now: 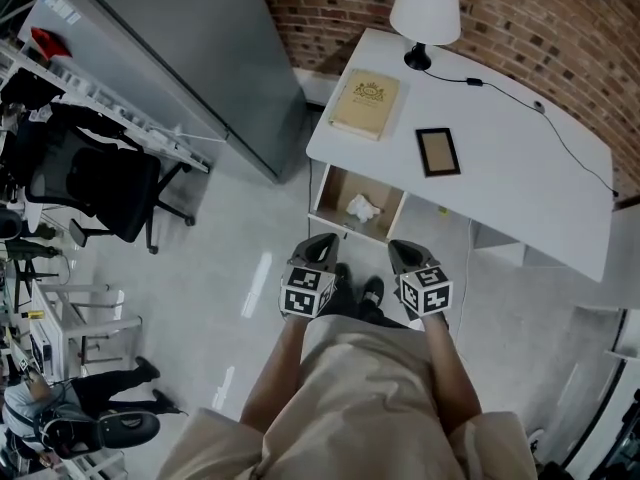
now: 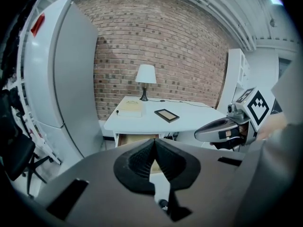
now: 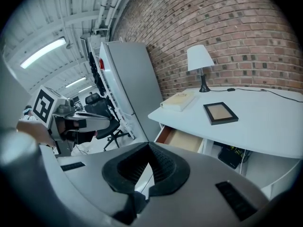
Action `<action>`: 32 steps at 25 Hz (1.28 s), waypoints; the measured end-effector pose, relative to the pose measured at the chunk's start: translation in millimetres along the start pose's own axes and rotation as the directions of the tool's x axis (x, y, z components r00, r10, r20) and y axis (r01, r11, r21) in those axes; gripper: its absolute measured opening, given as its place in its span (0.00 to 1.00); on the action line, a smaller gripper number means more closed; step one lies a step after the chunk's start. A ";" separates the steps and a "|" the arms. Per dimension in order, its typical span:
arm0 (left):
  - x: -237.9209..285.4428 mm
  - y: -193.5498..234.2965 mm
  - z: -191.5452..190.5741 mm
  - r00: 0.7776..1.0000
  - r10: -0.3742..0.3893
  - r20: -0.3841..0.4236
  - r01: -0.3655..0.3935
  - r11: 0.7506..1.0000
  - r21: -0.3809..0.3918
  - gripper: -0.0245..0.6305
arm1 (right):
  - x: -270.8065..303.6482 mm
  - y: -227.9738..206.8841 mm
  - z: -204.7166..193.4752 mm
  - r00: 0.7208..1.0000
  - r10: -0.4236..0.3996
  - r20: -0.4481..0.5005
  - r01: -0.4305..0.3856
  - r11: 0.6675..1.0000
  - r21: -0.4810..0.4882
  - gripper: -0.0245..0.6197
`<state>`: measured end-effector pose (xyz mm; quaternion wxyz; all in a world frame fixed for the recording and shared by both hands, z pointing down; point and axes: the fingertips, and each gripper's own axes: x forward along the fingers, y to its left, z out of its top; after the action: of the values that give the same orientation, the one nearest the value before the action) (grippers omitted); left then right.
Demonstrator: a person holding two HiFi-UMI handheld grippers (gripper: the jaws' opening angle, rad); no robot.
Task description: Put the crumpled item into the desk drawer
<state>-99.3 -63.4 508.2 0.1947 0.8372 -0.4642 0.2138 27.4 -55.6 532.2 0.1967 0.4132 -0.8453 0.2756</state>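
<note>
A crumpled white item (image 1: 362, 208) lies inside the open desk drawer (image 1: 335, 208) under the white desk (image 1: 520, 183). My left gripper (image 1: 318, 251) and right gripper (image 1: 400, 253) hover side by side in front of the drawer, close to my body, apart from it. Both sets of jaws are pressed together with nothing between them. In the left gripper view the left gripper (image 2: 154, 148) points at the drawer (image 2: 137, 138), and the right gripper (image 2: 213, 129) shows beside it. From the right gripper (image 3: 149, 148), only the drawer's (image 3: 182, 139) wooden inside shows; the crumpled item is hidden.
On the desk stand a white lamp (image 1: 425, 8), a book (image 1: 365, 103) and a picture frame (image 1: 438, 151). A tall grey cabinet (image 1: 200, 58) stands left of the desk. A black office chair (image 1: 95, 183) is further left; a person (image 1: 90, 408) stands at the lower left.
</note>
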 end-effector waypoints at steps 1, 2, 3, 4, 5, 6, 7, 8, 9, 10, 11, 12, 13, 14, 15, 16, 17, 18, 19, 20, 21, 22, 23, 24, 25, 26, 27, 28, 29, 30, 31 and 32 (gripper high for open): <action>-0.8 0.1 -0.6 1.000 0.000 -0.001 0.000 1.000 -0.009 0.06 | -0.1 0.3 -1.3 1.000 0.004 -0.001 -0.004 1.000 0.000 0.08; -1.1 -0.5 -1.8 1.000 -0.001 -0.002 0.001 1.000 -0.015 0.06 | -0.8 -0.4 -2.5 1.000 0.005 -0.002 -0.005 1.000 0.000 0.08; -1.0 -1.5 -3.2 1.000 -0.002 -0.005 0.002 1.000 -0.019 0.06 | -1.8 -1.7 -3.4 1.000 0.005 -0.003 -0.005 1.000 0.001 0.08; -0.5 -2.7 -4.1 1.000 -0.003 -0.008 0.003 1.000 -0.022 0.06 | -3.0 -3.2 -3.9 1.000 0.004 -0.004 -0.004 1.000 0.003 0.08; 0.1 -4.0 -4.5 1.000 -0.006 -0.011 0.006 1.000 -0.022 0.06 | -4.2 -4.6 -4.2 1.000 0.002 -0.007 -0.002 1.000 0.004 0.08; 0.8 -5.5 -4.9 1.000 -0.009 -0.017 0.009 1.000 -0.021 0.06 | -5.4 -5.7 -4.9 1.000 0.000 -0.011 0.000 1.000 0.004 0.08; 1.4 -7.1 -5.6 1.000 -0.013 -0.025 0.012 1.000 -0.018 0.06 | -6.8 -6.3 -6.4 1.000 -0.002 -0.017 0.002 1.000 0.004 0.08; 1.9 -8.7 -6.4 0.999 -0.015 -0.034 0.015 1.000 -0.014 0.06 | -8.3 -6.8 -8.1 1.000 -0.005 -0.025 0.005 1.000 0.003 0.08; 2.4 -10.0 -6.5 0.999 -0.017 -0.040 0.016 1.000 -0.012 0.06 | -9.6 -7.6 -9.4 0.999 -0.007 -0.031 0.007 1.000 0.004 0.08; 3.0 -11.2 -5.9 0.999 -0.018 -0.042 0.018 1.000 -0.012 0.06 | -10.7 -9.1 -10.1 0.999 -0.008 -0.033 0.008 1.000 0.006 0.08; 3.8 -12.5 -5.3 0.999 -0.021 -0.041 0.020 1.000 -0.012 0.06 | -11.4 -11.2 -10.6 0.999 -0.010 -0.034 0.010 1.000 0.010 0.08; 4.8 -13.6 -5.3 0.999 -0.023 -0.041 0.023 1.000 -0.011 0.06 | -11.8 -13.5 -11.4 0.999 -0.012 -0.033 0.013 1.000 0.013 0.08; 5.7 -14.3 -6.0 0.999 -0.025 -0.043 0.025 1.000 -0.012 0.06 | -12.0 -15.7 -12.3 0.999 -0.016 -0.033 0.016 1.000 0.015 0.08; 6.4 -14.5 -7.0 0.999 -0.027 -0.045 0.027 1.000 -0.013 0.06 | -12.0 -17.4 -13.2 0.999 -0.019 -0.033 0.019 1.000 0.017 0.08; 7.0 -14.3 -8.1 0.998 -0.028 -0.049 0.028 0.999 -0.016 0.06 | -11.9 -18.5 -13.7 0.999 -0.021 -0.033 0.022 1.000 0.019 0.08; 7.6 -13.8 -9.1 0.998 -0.028 -0.055 0.028 0.999 -0.018 0.06 | -11.7 -19.3 -13.8 0.999 -0.023 -0.033 0.024 0.999 0.021 0.08; 8.4 -13.6 -10.0 0.998 -0.028 -0.060 0.027 0.999 -0.019 0.06 | -11.6 -20.1 -13.7 0.999 -0.025 -0.033 0.026 0.999 0.021 0.08; 9.2 -13.6 -10.4 0.998 -0.028 -0.064 0.027 0.999 -0.019 0.06 | -11.6 -20.8 -13.6 0.999 -0.026 -0.034 0.027 0.999 0.020 0.08; 9.8 -14.0 -10.4 0.997 -0.029 -0.065 0.028 0.999 -0.019 0.06 | -11.8 -21.0 -13.5 0.999 -0.026 -0.035 0.027 0.999 0.017 0.08; 10.2 -14.5 -9.9 0.997 -0.031 -0.065 0.030 0.999 -0.019 0.06 | -11.8 -20.9 -13.2 0.999 -0.026 -0.035 0.026 1.000 0.015 0.08; 10.5 -15.1 -9.2 0.997 -0.034 -0.065 0.033 0.999 -0.019 0.06 | -11.8 -20.6 -12.8 0.999 -0.025 -0.036 0.025 1.000 0.014 0.08; 10.9 -15.7 -8.5 0.997 -0.036 -0.065 0.035 0.999 -0.018 0.06 | -11.6 -20.5 -12.4 0.999 -0.024 -0.036 0.024 1.000 0.012 0.08; 11.4 -16.2 -8.0 0.997 -0.039 -0.065 0.038 0.999 -0.017 0.06 | -11.3 -20.6 -12.0 0.999 -0.023 -0.037 0.024 1.000 0.012 0.08; 12.1 -16.6 -7.7 0.997 -0.042 -0.065 0.041 0.999 -0.017 0.06 | -10.9 -20.9 -11.6 0.999 -0.023 -0.037 0.023 1.000 0.011 0.08; 12.8 -17.1 -7.8 0.997 -0.045 -0.065 0.044 0.999 -0.016 0.06 | -10.6 -21.3 -11.4 0.999 -0.022 -0.036 0.022 1.000 0.011 0.08; 13.4 -17.5 -7.9 0.997 -0.047 -0.066 0.046 0.999 -0.014 0.06 | -10.4 -21.7 -11.0 0.999 -0.022 -0.033 0.022 1.000 0.012 0.08; 14.0 -17.9 -7.7 0.997 -0.050 -0.066 0.049 0.999 -0.013 0.06 | -10.2 -22.0 -10.4 0.999 -0.021 -0.031 0.021 1.000 0.012 0.08; 14.3 -18.2 -7.2 0.997 -0.052 -0.065 0.051 0.999 -0.012 0.06 | -10.0 -22.1 -9.8 0.999 -0.021 -0.029 0.021 1.000 0.012 0.08; 14.4 -18.4 -6.7 0.996 -0.054 -0.064 0.053 0.999 -0.011 0.06 | -9.9 -22.1 -9.3 0.999 -0.021 -0.028 0.021 1.000 0.010 0.08; 14.4 -18.5 -6.3 0.996 -0.055 -0.064 0.055 0.998 -0.010 0.06 | -9.7 -21.9 -8.9 0.999 -0.021 -0.027 0.021 1.000 0.009 0.08; 14.2 -18.6 -6.2 0.996 -0.057 -0.063 0.056 0.998 -0.010 0.06 | -9.5 -21.5 -8.5 0.999 -0.021 -0.026 0.021 1.000 0.008 0.08; 14.1 -18.6 -6.1 0.996 -0.058 -0.063 0.058 0.998 -0.009 0.06 | -9.4 -21.0 -8.1 0.999 -0.021 -0.025 0.021 1.000 0.007 0.08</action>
<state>-77.7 -60.8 518.5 0.2184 0.8425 -0.4341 0.2326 50.7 -55.6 539.5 0.2085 0.4192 -0.8374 0.2819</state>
